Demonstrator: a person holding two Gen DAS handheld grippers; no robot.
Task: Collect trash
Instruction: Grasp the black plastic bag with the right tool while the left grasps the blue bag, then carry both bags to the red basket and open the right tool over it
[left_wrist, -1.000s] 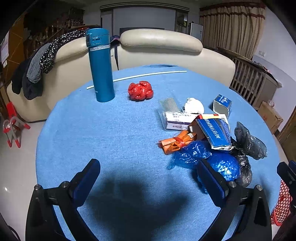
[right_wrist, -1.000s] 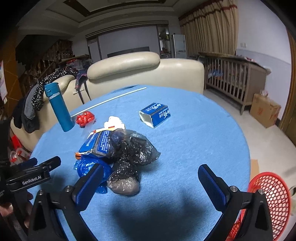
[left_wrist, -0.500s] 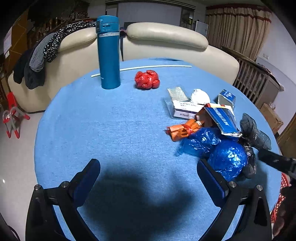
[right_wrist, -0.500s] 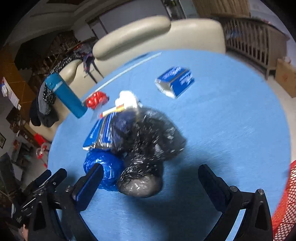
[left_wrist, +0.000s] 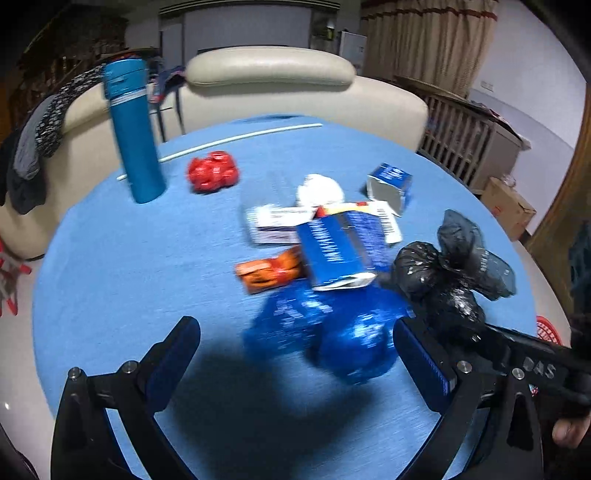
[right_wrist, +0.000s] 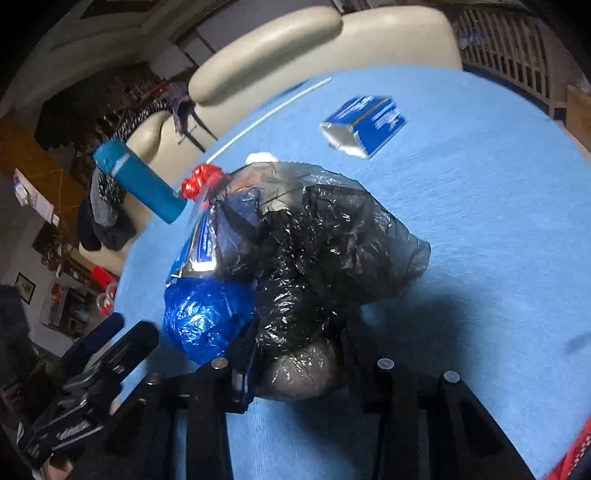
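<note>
A crumpled black bag (right_wrist: 314, 258) lies on the blue table (left_wrist: 129, 258) against a shiny blue bag (right_wrist: 207, 317). The jaws of my right gripper (right_wrist: 299, 365) are closing, and the black bag's lower lump is squeezed between the pads. My left gripper (left_wrist: 295, 343) stands open just above the table, with the blue bag (left_wrist: 354, 343) between its fingers near the right one. Behind the bags lie a blue carton (left_wrist: 336, 251), an orange wrapper (left_wrist: 269, 273), a white tissue wad (left_wrist: 319, 188), a red wad (left_wrist: 212, 177) and a small blue box (left_wrist: 389, 182).
A tall teal flask (left_wrist: 133, 136) stands at the table's far left beside a thin white rod (left_wrist: 221, 142). A cream sofa (left_wrist: 269, 70) sits behind the table. A red mesh basket (left_wrist: 548, 328) is on the floor off the right edge.
My right gripper dropped onto the black bag and its jaws came in from wide open onto the lump. My left gripper moved right, toward the blue bag.
</note>
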